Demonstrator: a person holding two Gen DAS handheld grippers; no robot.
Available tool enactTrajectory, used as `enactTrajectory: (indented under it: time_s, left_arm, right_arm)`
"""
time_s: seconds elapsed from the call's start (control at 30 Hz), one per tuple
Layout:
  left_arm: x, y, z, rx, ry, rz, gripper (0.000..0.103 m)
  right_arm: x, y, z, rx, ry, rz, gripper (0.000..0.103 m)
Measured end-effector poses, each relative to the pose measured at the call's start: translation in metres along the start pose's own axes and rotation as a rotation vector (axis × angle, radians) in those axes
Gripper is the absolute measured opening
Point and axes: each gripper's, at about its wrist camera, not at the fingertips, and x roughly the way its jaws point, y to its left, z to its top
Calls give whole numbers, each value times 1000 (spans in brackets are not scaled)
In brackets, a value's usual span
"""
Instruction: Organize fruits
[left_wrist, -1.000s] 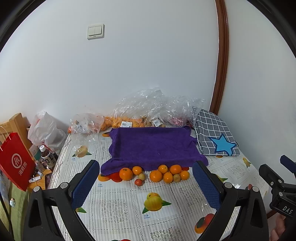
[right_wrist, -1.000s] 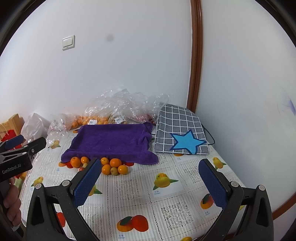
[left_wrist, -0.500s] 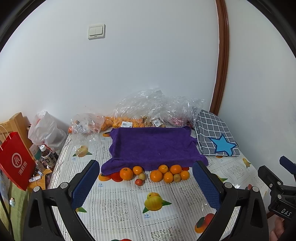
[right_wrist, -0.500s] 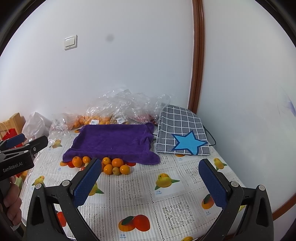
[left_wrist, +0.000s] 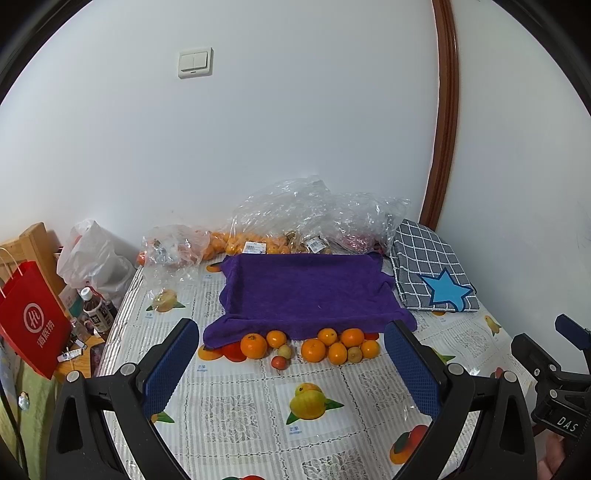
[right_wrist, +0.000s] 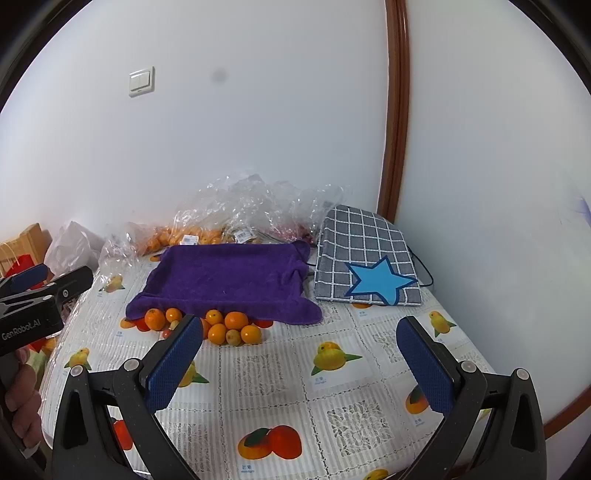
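Observation:
Several oranges (left_wrist: 253, 345) and small yellowish and red fruits (left_wrist: 279, 362) lie in a row on the table along the near edge of a purple towel (left_wrist: 310, 288). They also show in the right wrist view as a cluster of oranges (right_wrist: 236, 320) by the purple towel (right_wrist: 229, 277). My left gripper (left_wrist: 291, 363) is open and empty, held well short of the fruits. My right gripper (right_wrist: 299, 358) is open and empty, to the right of the fruits and nearer than them.
Clear plastic bags (left_wrist: 295, 218) with more oranges lie behind the towel by the wall. A grey checked cloth with a blue star (left_wrist: 432, 273) lies at the right. A red paper bag (left_wrist: 33, 321), a bottle (left_wrist: 96, 310) and a white bag (left_wrist: 92, 258) stand left of the table.
Both grippers have shifted slightly; the right wrist view has drifted a little, with the fruits and towel now sitting slightly further right. Nothing was grasped or moved.

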Motion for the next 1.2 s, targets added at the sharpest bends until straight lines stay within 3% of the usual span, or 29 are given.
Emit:
enactTrajectory:
  time_s: [0.53, 0.87, 1.2]
  left_arm:
    - [19, 17, -6, -18, 8, 10, 101]
    - [72, 41, -31, -34, 94, 27, 97]
    - [130, 81, -62, -101, 192, 30, 70]
  right_arm:
    - [15, 8, -6, -46, 19, 12, 103]
    - [73, 12, -30, -105, 49, 32, 103]
    - [156, 19, -58, -48, 211, 211, 98]
